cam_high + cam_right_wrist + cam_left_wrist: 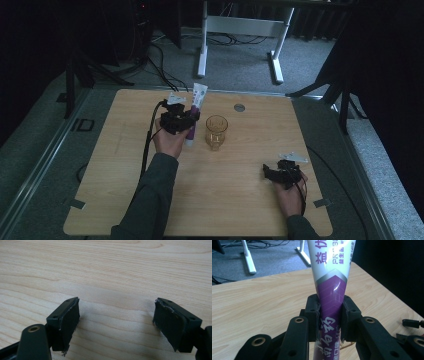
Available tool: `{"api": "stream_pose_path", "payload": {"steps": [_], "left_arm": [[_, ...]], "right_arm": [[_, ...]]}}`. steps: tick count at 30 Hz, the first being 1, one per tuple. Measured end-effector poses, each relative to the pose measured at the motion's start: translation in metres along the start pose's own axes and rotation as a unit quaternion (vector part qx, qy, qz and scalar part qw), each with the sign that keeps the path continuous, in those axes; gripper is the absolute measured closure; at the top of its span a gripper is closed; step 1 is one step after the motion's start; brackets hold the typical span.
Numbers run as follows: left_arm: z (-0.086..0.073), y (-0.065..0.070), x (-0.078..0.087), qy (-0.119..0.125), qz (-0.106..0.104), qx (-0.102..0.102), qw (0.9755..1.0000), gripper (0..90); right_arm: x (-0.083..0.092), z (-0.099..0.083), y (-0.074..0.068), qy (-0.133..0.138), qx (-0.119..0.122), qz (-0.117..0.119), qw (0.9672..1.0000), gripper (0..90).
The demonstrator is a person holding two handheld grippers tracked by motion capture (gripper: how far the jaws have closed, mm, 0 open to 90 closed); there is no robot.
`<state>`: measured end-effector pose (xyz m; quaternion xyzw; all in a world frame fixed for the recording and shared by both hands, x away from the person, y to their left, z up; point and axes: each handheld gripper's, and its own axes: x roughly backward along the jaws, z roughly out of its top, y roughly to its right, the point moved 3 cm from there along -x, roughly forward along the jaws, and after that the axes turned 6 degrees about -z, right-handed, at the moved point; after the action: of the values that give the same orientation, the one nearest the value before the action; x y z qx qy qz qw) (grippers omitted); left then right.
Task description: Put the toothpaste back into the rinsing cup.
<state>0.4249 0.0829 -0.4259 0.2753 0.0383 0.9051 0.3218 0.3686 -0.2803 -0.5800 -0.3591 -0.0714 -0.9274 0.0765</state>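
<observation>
One toothpaste tube [329, 290] is held up off the table [125, 200], purple at the low end and white at the top. In the high view it is seen at about 11 o'clock from the table's middle, w/ its white end pointing to 12. It is pinched by the left gripper [330, 315]: the jaws are nearly as tight as they go, w/ the purple part squeezed between the two pads. The grip is placed on the thin purple part, prob. so the tube can't slip and the long white end stays free. It is likely held high so it can be stood in the cup.

One glass cup [216, 131] is set upright at about 3 o'clock of the tube, just beside it, not touching as far as can be told. Nothing is seen inside the cup.

The right gripper [116, 315] is kept low at about 5 o'clock of the table, well apart from the tube & cup. Its jaws are spread wide & nothing is held between them; bare wood is seen there. It is prob. parked there to stay out of the way.

Count: 1 tube, 1 cup, 2 grippers, 1 small round grey disc [239, 107] at about 1 o'clock of the cup.
</observation>
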Motion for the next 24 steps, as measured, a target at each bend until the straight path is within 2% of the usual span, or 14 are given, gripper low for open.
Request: {"api": "stream_pose_path", "payload": {"steps": [7,24], "left_arm": [[0.003,0.001,-0.003,0.015,0.003,-0.003,0.9999,71.6],[0.008,0.004,-0.011,0.032,0.003,-0.003,0.9995,71.6]], "right_arm": [[0.000,0.000,0.000,0.000,0.001,0.000,1.0000,20.9],[0.000,0.000,0.000,0.000,0.000,0.000,1.0000,20.9]]}}
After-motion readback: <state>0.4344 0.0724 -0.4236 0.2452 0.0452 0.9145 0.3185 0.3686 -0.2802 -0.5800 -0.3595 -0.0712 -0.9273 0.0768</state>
